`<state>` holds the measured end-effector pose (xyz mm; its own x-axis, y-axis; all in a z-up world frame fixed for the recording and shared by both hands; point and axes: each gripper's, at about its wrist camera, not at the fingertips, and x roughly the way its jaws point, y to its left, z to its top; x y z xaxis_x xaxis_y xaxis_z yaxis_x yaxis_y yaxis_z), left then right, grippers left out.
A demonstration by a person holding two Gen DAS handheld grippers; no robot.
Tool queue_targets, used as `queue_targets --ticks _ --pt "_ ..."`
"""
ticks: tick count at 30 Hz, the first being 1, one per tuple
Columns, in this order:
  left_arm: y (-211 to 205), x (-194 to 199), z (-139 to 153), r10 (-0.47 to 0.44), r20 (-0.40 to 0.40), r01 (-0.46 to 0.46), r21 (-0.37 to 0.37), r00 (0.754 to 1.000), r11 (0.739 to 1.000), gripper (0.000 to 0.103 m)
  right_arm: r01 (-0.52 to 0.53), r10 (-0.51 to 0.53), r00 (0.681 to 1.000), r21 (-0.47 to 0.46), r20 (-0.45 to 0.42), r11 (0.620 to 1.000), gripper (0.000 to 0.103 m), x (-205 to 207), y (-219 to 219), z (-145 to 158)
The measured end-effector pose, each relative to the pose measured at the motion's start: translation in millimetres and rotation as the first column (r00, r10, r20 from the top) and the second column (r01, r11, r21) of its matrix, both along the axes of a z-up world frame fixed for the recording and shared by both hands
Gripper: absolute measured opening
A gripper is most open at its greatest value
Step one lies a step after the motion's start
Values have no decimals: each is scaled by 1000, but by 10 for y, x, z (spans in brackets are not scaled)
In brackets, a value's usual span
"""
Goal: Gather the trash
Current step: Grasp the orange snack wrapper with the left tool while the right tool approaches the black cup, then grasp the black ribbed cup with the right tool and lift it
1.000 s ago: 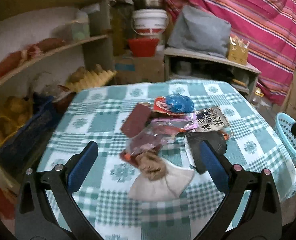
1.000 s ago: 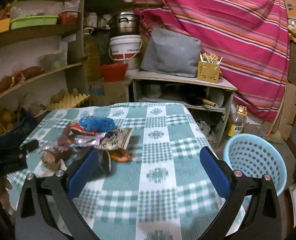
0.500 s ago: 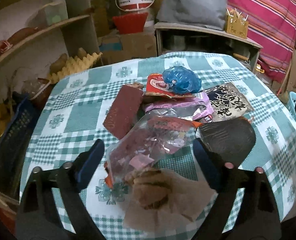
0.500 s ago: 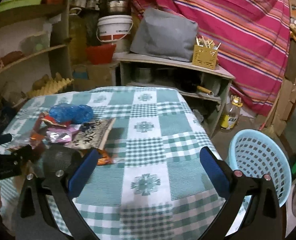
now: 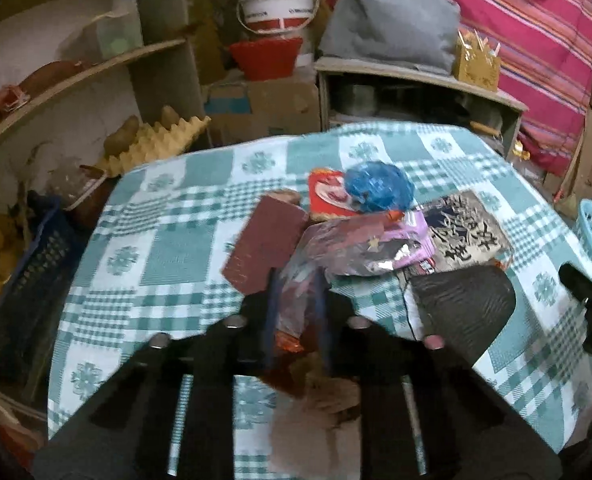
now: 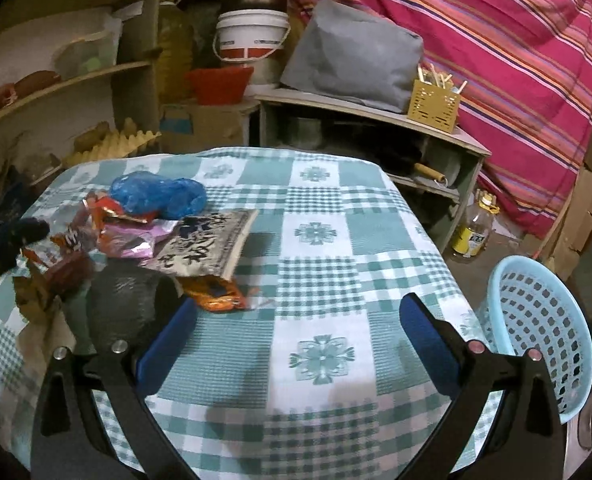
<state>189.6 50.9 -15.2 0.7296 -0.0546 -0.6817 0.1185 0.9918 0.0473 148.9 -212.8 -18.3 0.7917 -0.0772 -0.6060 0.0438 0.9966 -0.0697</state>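
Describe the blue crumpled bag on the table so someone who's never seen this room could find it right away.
Start at the table with the green-and-white checked cloth, then find the heap of wrappers near its left side in the right wrist view. The blue plastic bag sits at the far end of that heap, partly over a red wrapper. It is the only blue, wadded, shiny lump there; its neighbours are flat packets.

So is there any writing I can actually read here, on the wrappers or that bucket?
Nothing reads clearly enough to quote.
Beige packet: large dark brush-style characters, not legible to me.
White bucket: a line of small dark print, too blurred.
Bottle on the floor: yellow label, print too small.
Red wrapper and purple wrapper: designs only, blurred.
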Motion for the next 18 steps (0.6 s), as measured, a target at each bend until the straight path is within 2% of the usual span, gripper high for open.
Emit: queue_targets --ticks 3,9,18 --pt "124 -71 108 17 18 -16 -44 1000 999 2 -21 21 1000 3 18 1000 99 -44 85 41" --pt "309 -257 283 57 81 -53 -53 995 997 2 -86 87 996 -13 26 996 99 -128 366 47" --pt "611 -371 251 110 82 -106 -49 991 993 2 -128 128 992 21 -14 992 99 -70 737 -60"
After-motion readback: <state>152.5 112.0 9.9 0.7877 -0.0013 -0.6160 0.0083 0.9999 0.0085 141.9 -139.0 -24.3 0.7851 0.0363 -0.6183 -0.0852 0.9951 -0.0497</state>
